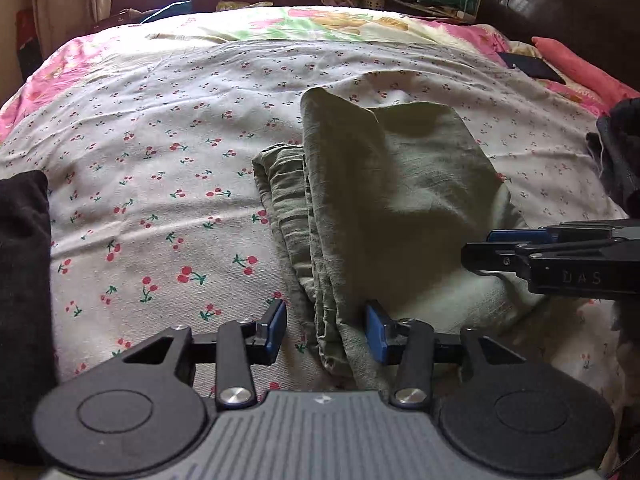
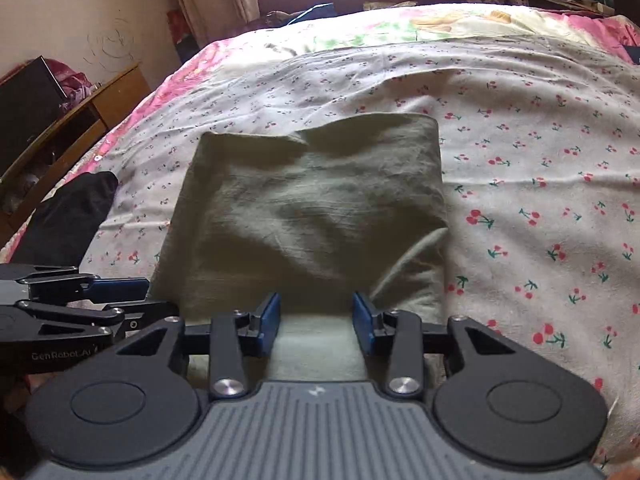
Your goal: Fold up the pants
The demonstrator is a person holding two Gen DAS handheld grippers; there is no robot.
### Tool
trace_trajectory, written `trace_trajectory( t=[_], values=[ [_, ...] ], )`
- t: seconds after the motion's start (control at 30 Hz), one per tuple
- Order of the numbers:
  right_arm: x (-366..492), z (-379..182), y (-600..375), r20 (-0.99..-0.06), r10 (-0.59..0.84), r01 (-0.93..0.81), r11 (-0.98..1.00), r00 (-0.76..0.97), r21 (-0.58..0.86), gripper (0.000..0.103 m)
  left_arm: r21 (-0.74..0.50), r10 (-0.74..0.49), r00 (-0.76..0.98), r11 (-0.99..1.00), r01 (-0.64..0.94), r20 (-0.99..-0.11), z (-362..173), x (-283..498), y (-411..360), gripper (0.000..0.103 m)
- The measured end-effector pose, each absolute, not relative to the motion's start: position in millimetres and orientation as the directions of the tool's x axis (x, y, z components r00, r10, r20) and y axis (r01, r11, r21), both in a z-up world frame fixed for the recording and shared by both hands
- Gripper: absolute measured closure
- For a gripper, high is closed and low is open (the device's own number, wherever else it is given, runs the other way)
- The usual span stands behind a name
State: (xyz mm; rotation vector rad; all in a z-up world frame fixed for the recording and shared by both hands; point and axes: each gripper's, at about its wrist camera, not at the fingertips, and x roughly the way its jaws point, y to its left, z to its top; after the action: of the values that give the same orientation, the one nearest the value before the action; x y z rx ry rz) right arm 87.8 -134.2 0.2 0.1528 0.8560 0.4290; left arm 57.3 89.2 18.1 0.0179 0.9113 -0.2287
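Note:
Olive-green pants (image 1: 380, 184) lie folded into a rough rectangle on the cherry-print bed sheet (image 1: 160, 160), with a bunched, gathered edge on their left side. My left gripper (image 1: 326, 330) is open and straddles that bunched near edge; the cloth runs between its blue pads without being pinched. In the right wrist view the pants (image 2: 312, 200) spread out ahead of my right gripper (image 2: 316, 320), which is open over their near edge with cloth lying under the gap. Each gripper shows in the other's view: the right gripper (image 1: 478, 246) from the right, the left gripper (image 2: 160, 298) from the left.
A black cloth (image 1: 24, 260) lies at the bed's left edge, and dark clothing (image 1: 620, 152) is piled at the right. A pink pillow (image 1: 580, 64) and a dark flat object (image 1: 532, 66) sit at the far right. A wooden shelf (image 2: 80, 112) stands beside the bed.

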Motion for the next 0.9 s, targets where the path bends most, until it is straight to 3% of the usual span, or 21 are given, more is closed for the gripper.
trace_trajectory(
  t=[0.2, 0.37, 0.57, 0.7, 0.9],
  values=[
    [40, 23, -140, -0.621, 0.454, -0.338, 0.891, 0.639, 0.303, 0.060, -0.045, -0.144, 0.687, 0.986, 0.159, -0.712, 50, 33, 91, 0.044],
    [38, 2, -136, -0.677, 0.426, -0.300, 0.904, 0.600, 0.303, 0.059, 0.086, -0.051, 0.644, 0.980, 0.179, -0.763, 23, 37, 72, 0.040],
    [15, 27, -152, -0.562, 0.463, -0.309, 0.884, 0.686, 0.351, 0.059, 0.020, -0.077, 0.710, 0.992, 0.126, -0.700, 47, 31, 76, 0.040],
    [32, 39, -157, -0.541, 0.428, -0.299, 0.902, 0.724, 0.313, 0.059, 0.047, -0.056, 0.777, 0.993, 0.109, -0.627, 68, 36, 74, 0.040],
    [101, 37, -157, -0.531, 0.406, -0.297, 0.912, 0.744, 0.283, 0.059, -0.027, -0.110, 0.804, 0.993, 0.116, -0.585, 61, 92, 66, 0.036]
  ],
)
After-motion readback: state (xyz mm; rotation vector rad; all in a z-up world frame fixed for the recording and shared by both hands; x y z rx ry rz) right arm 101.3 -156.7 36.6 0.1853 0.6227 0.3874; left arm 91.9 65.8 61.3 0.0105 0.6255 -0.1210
